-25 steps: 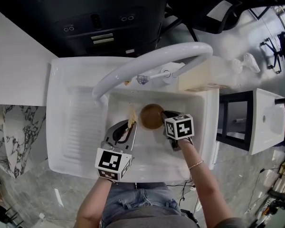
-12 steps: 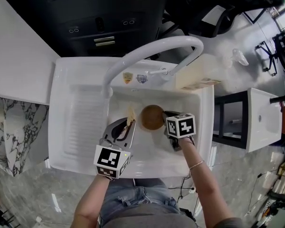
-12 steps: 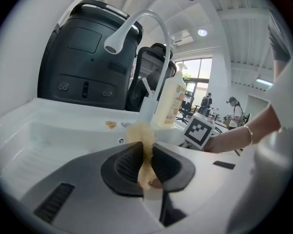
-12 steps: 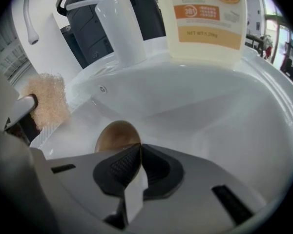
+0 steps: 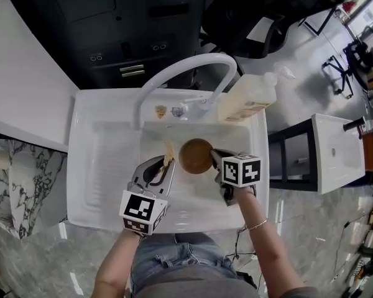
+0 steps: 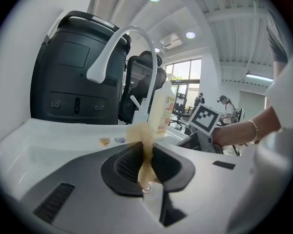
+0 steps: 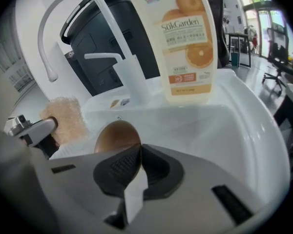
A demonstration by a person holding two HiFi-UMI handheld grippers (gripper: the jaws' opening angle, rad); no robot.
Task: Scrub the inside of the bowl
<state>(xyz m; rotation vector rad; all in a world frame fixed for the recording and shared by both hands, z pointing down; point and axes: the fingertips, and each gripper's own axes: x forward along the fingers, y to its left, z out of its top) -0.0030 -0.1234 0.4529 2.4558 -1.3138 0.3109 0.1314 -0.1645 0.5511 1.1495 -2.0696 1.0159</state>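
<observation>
The small round brown bowl (image 5: 196, 156) looks rigid and smooth, light enough to lift by one edge. In a white sink basin (image 5: 99, 160) I expect it to be wet and slick, so a thin rim could slide or twist out of a pinch once I push on it. I judge the rim to be the only sensible place to hold it, on the side away from the scrubbing, which leaves the hollow free. The bowl sits over the deep part of the basin, below the white arched faucet (image 5: 174, 79) and between my two tools. My right hand-held gripper (image 7: 140, 162) has its jaws pressed almost together. They reach the bowl's right edge, and in the right gripper view the bowl rises just behind the jaw tips, so I take it that they pinch the rim. The rim itself is too thin to see between the pads. My left hand-held gripper (image 6: 146, 152) is closed on a tan, coarse, spongy scrub pad (image 6: 144, 140) that sticks up out of the jaws. The pad is soft and will bend and compress against the bowl wall, so pressure has to come from pushing it in. In the head view the pad is just beside the bowl's left edge; I cannot tell whether it touches. A pale bottle of dish soap with orange fruit on the label (image 7: 188, 43) stands on the back ledge beside the faucet, untouched.
</observation>
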